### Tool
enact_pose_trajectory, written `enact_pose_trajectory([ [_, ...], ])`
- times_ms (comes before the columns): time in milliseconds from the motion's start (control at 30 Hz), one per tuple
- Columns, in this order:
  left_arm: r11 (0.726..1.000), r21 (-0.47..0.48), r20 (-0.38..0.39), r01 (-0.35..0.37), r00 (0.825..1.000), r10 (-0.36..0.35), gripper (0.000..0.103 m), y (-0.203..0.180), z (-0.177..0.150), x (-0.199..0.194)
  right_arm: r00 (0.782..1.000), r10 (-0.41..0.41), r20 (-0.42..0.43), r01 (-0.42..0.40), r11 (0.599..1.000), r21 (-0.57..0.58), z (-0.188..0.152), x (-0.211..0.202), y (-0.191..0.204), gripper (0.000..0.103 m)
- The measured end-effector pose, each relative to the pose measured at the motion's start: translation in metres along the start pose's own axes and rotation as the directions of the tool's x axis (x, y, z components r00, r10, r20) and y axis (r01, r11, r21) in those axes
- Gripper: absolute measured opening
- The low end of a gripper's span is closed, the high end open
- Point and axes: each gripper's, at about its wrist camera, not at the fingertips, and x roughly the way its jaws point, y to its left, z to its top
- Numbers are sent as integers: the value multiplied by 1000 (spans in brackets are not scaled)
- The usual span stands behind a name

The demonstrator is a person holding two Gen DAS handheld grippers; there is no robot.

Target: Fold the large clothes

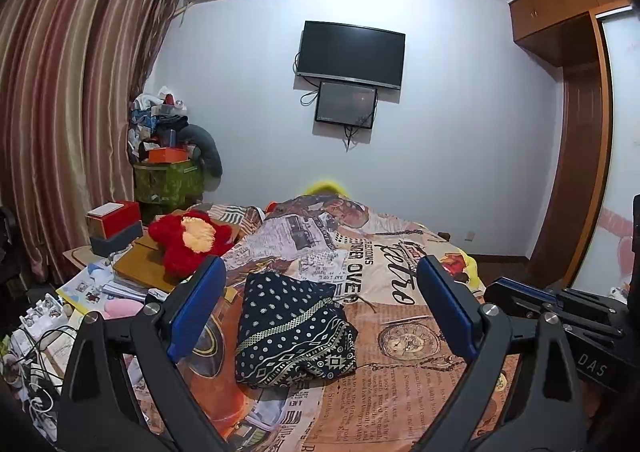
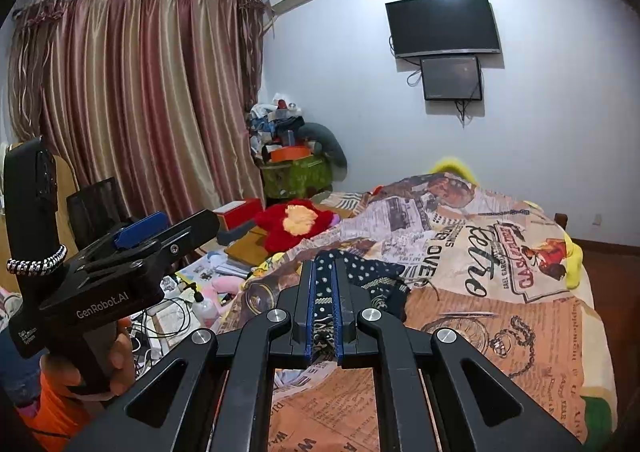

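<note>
A dark navy garment [image 1: 294,332] with white dots and geometric bands lies in a folded bundle on the printed bedspread [image 1: 400,392]. My left gripper [image 1: 322,264] is open, its blue pads [image 1: 196,312] wide apart on either side of the bundle and clear of it. A hand holds this left gripper [image 2: 188,222] at the left of the right wrist view. My right gripper [image 2: 324,262] is shut and points at the garment [image 2: 372,272], whose pattern shows through the thin slit between its pads. In the left wrist view the right gripper [image 1: 490,286] sits off to the right with no cloth hanging from it.
A red plush toy [image 1: 192,240], boxes and books crowd the bed's left side. Cables and small items lie below them at the lower left. Striped curtains [image 1: 60,112] hang on the left. A TV [image 1: 352,52] is on the far wall and a wooden wardrobe [image 1: 572,132] stands on the right.
</note>
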Motion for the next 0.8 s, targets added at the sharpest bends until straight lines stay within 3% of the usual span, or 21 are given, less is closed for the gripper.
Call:
enact_pose_trajectory([
  [800, 1000, 1, -9, -10, 1000, 10, 97, -3, -4, 2, 999, -6, -49, 6, 1000, 1, -4, 8, 4, 4],
])
